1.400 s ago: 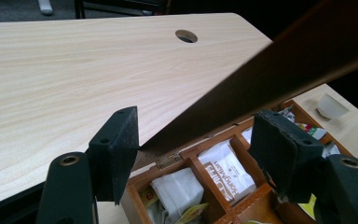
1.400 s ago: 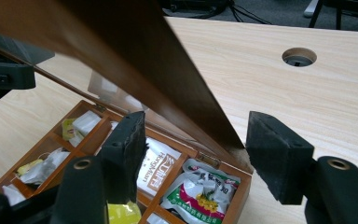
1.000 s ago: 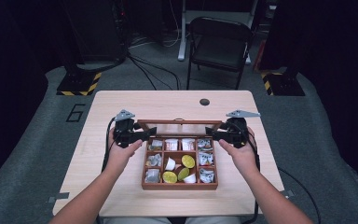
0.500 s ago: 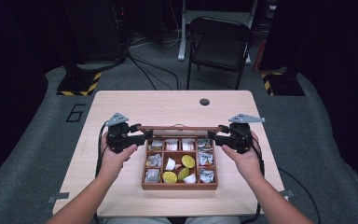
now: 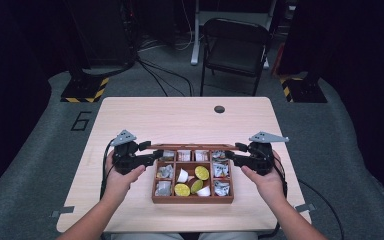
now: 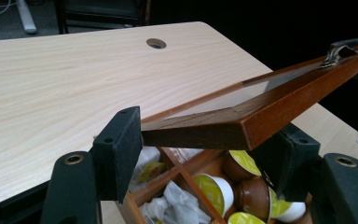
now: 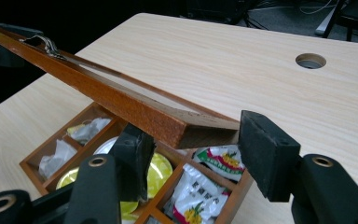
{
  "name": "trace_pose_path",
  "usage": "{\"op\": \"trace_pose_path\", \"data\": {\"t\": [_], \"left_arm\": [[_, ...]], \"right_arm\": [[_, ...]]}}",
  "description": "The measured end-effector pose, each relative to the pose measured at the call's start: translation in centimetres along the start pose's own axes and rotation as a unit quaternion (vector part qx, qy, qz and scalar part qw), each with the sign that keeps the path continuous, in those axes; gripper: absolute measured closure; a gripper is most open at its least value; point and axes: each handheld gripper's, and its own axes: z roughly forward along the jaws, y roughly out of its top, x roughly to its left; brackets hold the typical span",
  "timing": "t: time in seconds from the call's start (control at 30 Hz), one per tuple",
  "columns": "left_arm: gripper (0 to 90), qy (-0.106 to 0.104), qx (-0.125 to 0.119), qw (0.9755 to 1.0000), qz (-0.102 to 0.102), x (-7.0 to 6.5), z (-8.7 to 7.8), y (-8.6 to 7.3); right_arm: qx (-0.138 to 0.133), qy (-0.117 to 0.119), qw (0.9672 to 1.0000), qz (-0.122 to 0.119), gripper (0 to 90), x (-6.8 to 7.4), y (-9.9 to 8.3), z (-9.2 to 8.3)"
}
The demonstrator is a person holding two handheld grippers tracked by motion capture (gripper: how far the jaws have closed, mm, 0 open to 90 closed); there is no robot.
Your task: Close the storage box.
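Observation:
A brown wooden box (image 5: 192, 200) with several compartments sits on the table near its front edge. It holds yellow-topped capsules (image 5: 201, 173) and foil packets (image 5: 221, 169). Its glass-paned wooden lid (image 5: 195, 146) is lifted and tilted, with a metal latch (image 6: 340, 46) on its free edge. My left gripper (image 5: 155, 156) is shut on the lid's left corner (image 6: 191, 130). My right gripper (image 5: 231, 156) is shut on the right corner (image 7: 168, 119). In both gripper views the lid (image 7: 98, 88) runs away between the jaws, with the open compartments below.
The pale wooden table (image 5: 180, 120) stretches bare behind the box and has a round cable hole (image 5: 219, 109) near its far edge. A black folding chair (image 5: 235, 45) stands beyond the table. Cables trail from both grippers over the table's front edge.
The lid's free edge has come down and nearer in the high view. Both hands have dropped toward the table with it and spread slightly apart.

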Motion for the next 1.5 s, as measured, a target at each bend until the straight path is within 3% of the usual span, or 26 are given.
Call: {"op": "trace_pose_path", "data": {"t": [0.33,0.47,0.57,0.93,0.97,1.17,1.5], "left_arm": [[34.7,-0.005,0.014,0.9998,0.012,-0.8,-0.6,-3.3],[34.9,-0.004,0.014,0.9997,0.019,-0.9,-0.6,-3.8],[35.1,-0.004,0.008,0.9999,0.009,-1.0,-0.7,-4.3],[35.4,-0.002,0.017,0.9995,0.025,-1.2,-0.8,-5.3],[35.4,-0.002,0.015,0.9997,0.017,-1.4,-0.8,-5.5],[35.5,-0.004,0.020,0.9997,0.015,-1.4,-0.9,-6.2],[35.7,-0.003,0.029,0.9994,0.021,-1.7,-1.0,-7.2]], "right_arm": [[0.010,0.002,0.9999,-0.013,45.4,1.1,-3.3,-0.9],[0.013,0.007,0.9998,-0.012,45.4,1.3,-4.0,-1.0],[0.013,0.008,0.9998,-0.012,45.4,1.4,-4.4,-1.1],[0.019,0.011,0.9997,-0.014,45.3,1.5,-5.6,-1.2],[0.017,0.011,0.9997,-0.015,45.4,1.4,-5.7,-1.1],[0.022,0.014,0.9996,-0.011,45.3,1.5,-6.4,-1.1],[0.034,0.017,0.9992,-0.012,45.4,1.6,-7.4,-1.0]]}}
